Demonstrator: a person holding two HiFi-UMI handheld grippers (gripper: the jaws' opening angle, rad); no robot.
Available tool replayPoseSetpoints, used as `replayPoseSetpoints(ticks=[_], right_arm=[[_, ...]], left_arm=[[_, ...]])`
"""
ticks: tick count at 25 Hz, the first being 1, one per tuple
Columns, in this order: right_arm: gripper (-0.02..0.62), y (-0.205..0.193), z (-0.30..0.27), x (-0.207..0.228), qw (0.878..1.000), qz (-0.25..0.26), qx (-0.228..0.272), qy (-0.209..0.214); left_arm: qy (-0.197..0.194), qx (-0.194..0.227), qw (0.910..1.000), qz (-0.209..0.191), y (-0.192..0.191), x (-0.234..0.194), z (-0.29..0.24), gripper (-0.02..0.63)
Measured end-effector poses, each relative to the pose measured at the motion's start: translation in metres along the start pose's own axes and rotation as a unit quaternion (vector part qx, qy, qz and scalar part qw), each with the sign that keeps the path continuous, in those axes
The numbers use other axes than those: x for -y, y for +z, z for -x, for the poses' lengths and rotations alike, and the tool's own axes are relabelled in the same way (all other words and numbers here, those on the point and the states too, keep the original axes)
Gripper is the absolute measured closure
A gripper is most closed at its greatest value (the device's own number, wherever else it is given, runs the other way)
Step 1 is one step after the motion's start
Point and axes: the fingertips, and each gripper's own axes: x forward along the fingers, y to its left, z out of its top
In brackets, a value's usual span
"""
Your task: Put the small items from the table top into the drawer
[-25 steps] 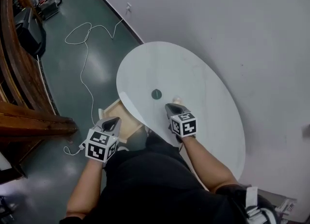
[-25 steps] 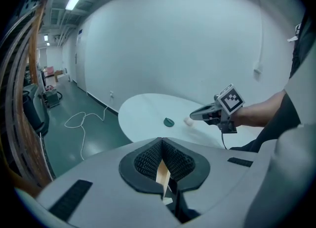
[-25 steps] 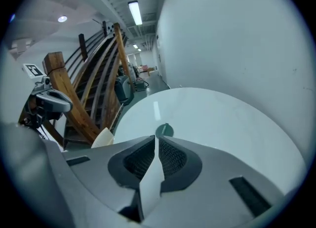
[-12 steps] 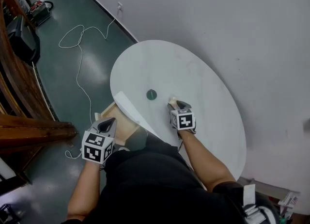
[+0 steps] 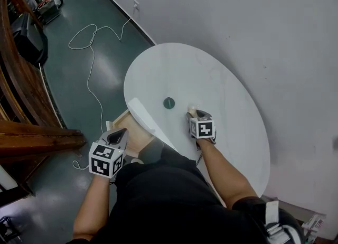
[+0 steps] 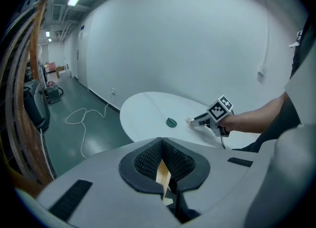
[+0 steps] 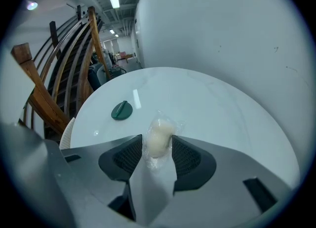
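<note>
A pale item in clear wrap (image 7: 158, 138) lies on the white oval table (image 5: 211, 84), beside a dark green disc (image 5: 169, 102). My right gripper (image 5: 194, 115) is down at the table. Its jaws have just been opening and now stand wide, one on each side of the wrapped item (image 5: 192, 110), not pressing it. The green disc (image 7: 121, 110) lies a little further left. My left gripper (image 5: 120, 133) is at the front of the open wooden drawer (image 5: 135, 132) under the table's near-left edge. Its jaws are closed with a thin wooden strip (image 6: 163, 175) between the pads.
A white cable (image 5: 92, 42) loops over the green floor to the left of the table. A dark wooden railing (image 5: 31, 127) runs along the left side, with a black bag (image 5: 33, 39) by it. A plain white wall stands behind the table.
My right gripper has moved forward and down to the wrapped item, and its jaws have gone from shut to wide open. The left gripper has stayed at the drawer.
</note>
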Motion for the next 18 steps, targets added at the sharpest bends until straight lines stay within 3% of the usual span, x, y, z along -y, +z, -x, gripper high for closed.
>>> replayPoseSetpoints(ticks=[12,18], right_arm=[[0.459,-0.001,0.0,-0.001,1.0,0.01,0.001,0.016],[0.465,0.019,0.019,-0.023,0.998,0.032,0.034,0.035]], left_arm=[[0.01,0.009,0.9999,0.003,-0.004,0.0,0.008,0.592],[0.014,0.015,0.9998,0.009,-0.009,0.001,0.013,0.592]])
